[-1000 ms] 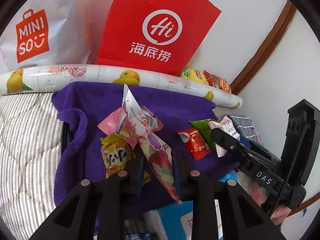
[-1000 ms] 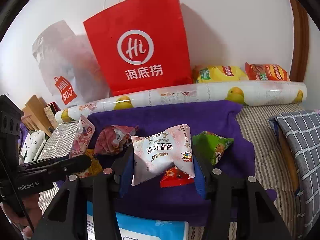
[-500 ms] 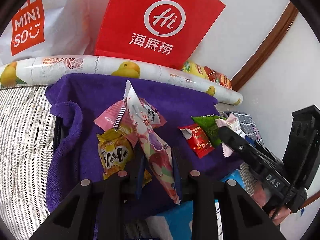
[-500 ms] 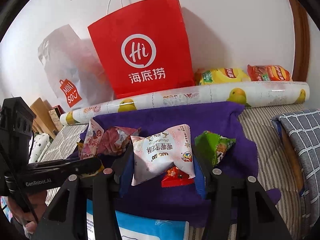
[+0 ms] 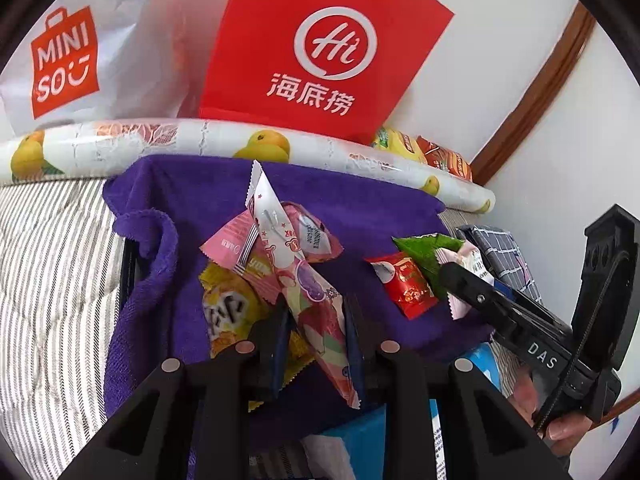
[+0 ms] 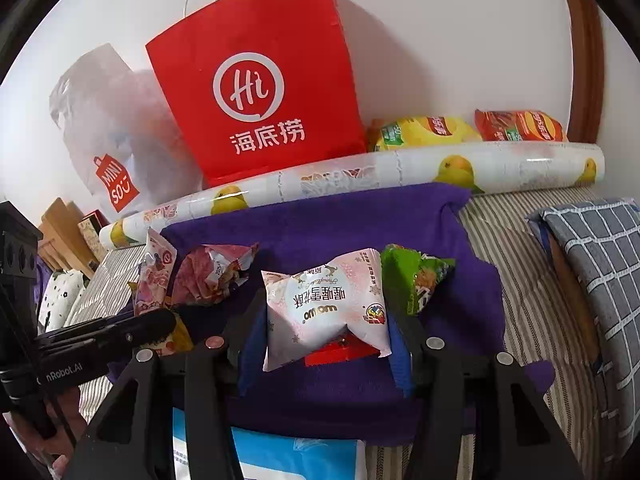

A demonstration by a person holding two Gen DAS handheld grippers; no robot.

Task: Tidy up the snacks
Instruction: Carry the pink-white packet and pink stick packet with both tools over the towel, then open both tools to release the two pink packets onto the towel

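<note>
left wrist: left gripper (image 5: pixel 316 320) jaws clenched on a long pink snack packet (image 5: pixel 308 280), held over the purple towel (image 5: pixel 360 208) — thin film, could slide out. right wrist: right gripper (image 6: pixel 326 320) jaws grasping a puffy white snack pouch (image 6: pixel 324 312) above the towel — air-filled, may pop free.

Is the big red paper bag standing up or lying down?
Standing up. The red paper bag is upright against the white wall, handles on top.
</note>
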